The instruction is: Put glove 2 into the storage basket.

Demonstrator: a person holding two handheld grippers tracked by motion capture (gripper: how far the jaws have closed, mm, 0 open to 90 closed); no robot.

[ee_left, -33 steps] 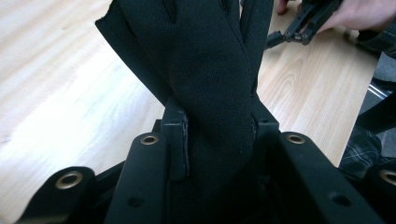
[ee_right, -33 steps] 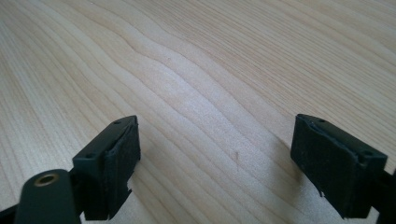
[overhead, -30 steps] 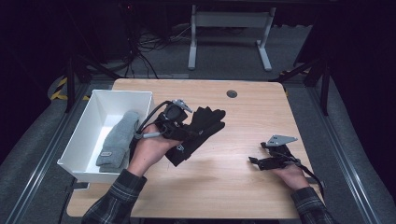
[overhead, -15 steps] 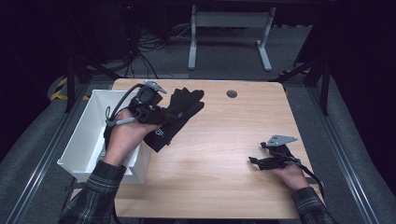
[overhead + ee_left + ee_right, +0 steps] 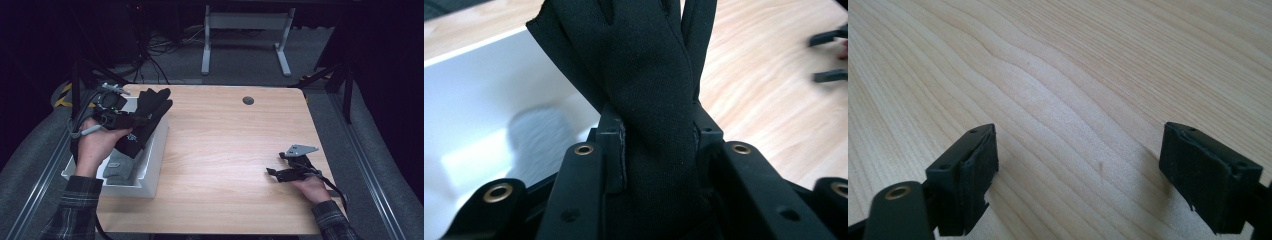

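A black glove hangs from my left gripper, which is shut on it above the white bin at the table's left edge. In the left gripper view the glove is pinched between both pads, its fingers pointing away over the bin's wall. A grey glove lies inside the bin. My right gripper rests on the table at the right, open, with bare wood between its pads.
The wooden table has a round cable hole near its far edge. Metal rails run along both sides of the table, and a desk frame stands on the floor behind it.
My left gripper has carried the black glove leftward from the middle of the table to above the white bin. The right gripper has stayed put.
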